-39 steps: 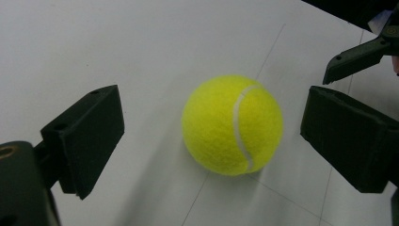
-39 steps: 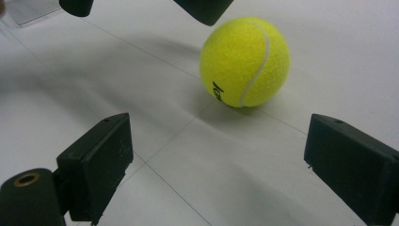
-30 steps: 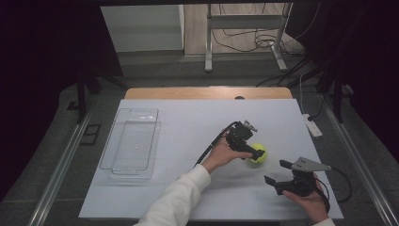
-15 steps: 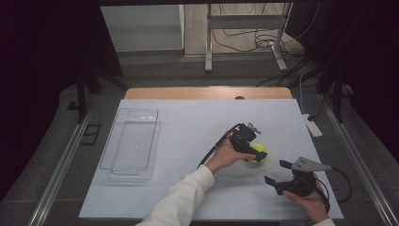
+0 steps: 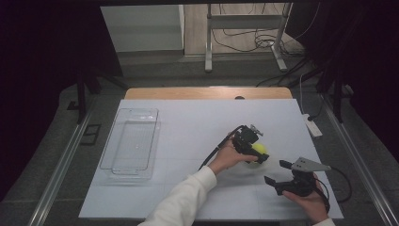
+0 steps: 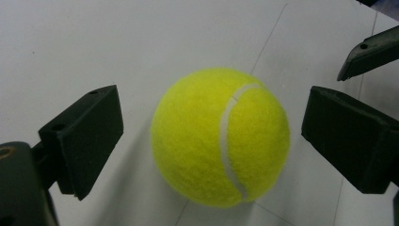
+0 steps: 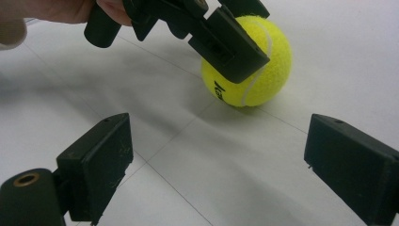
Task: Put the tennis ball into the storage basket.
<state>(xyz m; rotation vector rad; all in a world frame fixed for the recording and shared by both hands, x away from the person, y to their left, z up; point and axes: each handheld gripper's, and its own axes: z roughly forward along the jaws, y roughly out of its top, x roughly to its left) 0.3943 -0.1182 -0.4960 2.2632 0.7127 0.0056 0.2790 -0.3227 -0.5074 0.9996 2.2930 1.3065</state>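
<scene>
Item: tennis ball (image 6: 220, 137), yellow felt with a white seam, resting on the white counter (image 5: 188, 127) toward its right-front part, at about 4 o'clock from the counter's middle in the high view. Left gripper (image 6: 211, 136): released, jaws spread to either side of the ball with a visible gap on both flanks, neither jaw touching the felt; seen from the right gripper view, one jaw stands in front of the ball's upper left face. Right gripper (image 7: 216, 174): released, jaws wide, nothing between them, held low near the counter at about 5 o'clock from the ball and just apart from it. Clear plastic tray (image 5: 129, 143): well apart, at 9 o'clock from the ball, nothing seen in it. Risks, as judged: the ball is round and free to roll, so a jaw meeting it on one side first would likely push it off across the smooth counter before the other jaw arrives. The ball sits slightly nearer the right-hand jaw in the left gripper view, which favours that uneven contact. A close set too high on the curve could squeeze the ball downward and out. The right gripper's jaw tip lies close enough that a rolling ball or a swinging left gripper might strike it.
</scene>
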